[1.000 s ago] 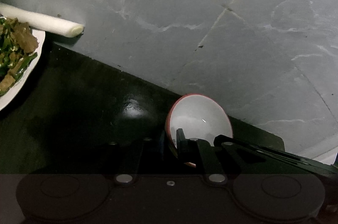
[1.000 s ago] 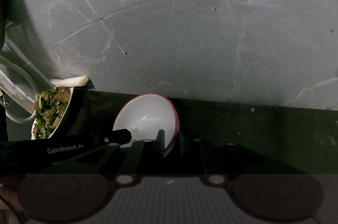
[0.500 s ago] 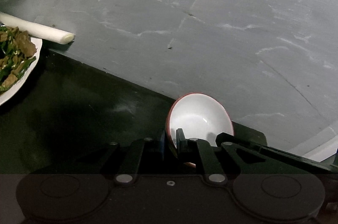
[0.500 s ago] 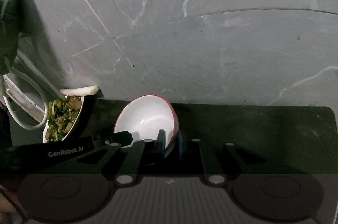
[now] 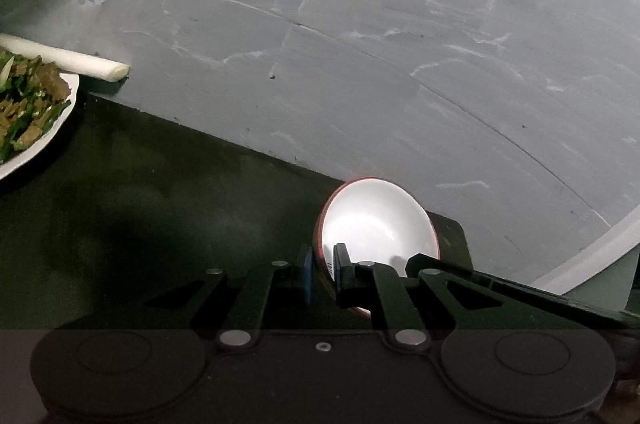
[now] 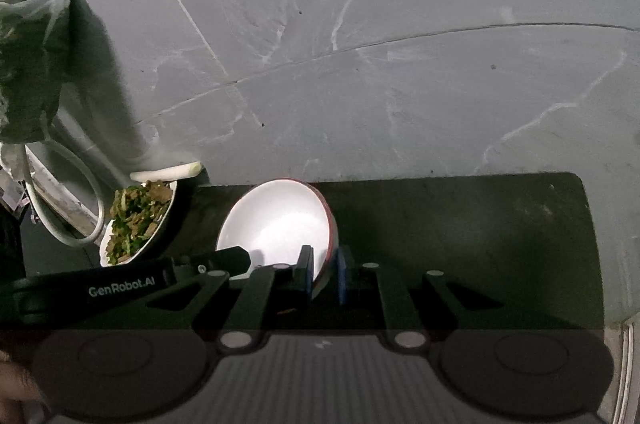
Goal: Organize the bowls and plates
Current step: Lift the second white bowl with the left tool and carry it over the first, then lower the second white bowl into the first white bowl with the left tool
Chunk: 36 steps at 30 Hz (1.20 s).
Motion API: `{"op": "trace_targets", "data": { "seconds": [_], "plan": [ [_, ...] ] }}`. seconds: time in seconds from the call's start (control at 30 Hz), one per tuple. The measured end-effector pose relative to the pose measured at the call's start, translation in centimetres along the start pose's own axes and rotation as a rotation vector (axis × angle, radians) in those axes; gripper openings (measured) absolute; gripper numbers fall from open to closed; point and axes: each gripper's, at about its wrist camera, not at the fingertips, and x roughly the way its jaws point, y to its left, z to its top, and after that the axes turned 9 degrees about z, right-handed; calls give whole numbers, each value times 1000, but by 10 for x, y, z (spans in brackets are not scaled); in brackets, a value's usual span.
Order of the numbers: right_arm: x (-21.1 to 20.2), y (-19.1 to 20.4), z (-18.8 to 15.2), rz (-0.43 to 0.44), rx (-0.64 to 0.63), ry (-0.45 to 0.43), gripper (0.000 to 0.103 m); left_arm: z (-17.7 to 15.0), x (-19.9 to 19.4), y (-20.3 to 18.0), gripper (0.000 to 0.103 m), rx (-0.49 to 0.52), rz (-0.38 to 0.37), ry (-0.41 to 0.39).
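Two claws grip one white, red-rimmed bowl (image 5: 378, 220) from opposite sides, holding it tilted above the dark bench (image 6: 460, 232). The left claw (image 5: 322, 266) is pinched on the bowl's left rim, its fingers angled downward; the right claw (image 6: 325, 274) is clamped on the bowl's right rim at a similar downward slant. In the right wrist view the left claw's arm crosses in from the left, lettered "GenRobot.AI". Left of the bowl, at the bench's far edge, sits a white plate of greens and meat (image 6: 138, 220), with a pale leek stalk (image 5: 80, 61) just behind it. Farther left of the plate, a bag-lined bin (image 6: 34, 47) stands on the grey stone floor (image 5: 400, 43).
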Motion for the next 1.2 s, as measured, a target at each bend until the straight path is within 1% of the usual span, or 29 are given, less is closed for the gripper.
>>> {"op": "trace_targets", "data": {
  "seconds": [0.57, 1.03, 1.2],
  "plan": [
    [-63, 13, -49, -44, 29, -32, 13, -41, -35, -15, 10, 65, -80, 22],
    [-106, 19, -90, -77, 65, -50, 13, -75, -61, -24, 11, 118, -133, 45],
    [-119, 21, -101, -84, 58, -44, 13, -86, -72, -26, 12, 132, -150, 51]
  ]
}}
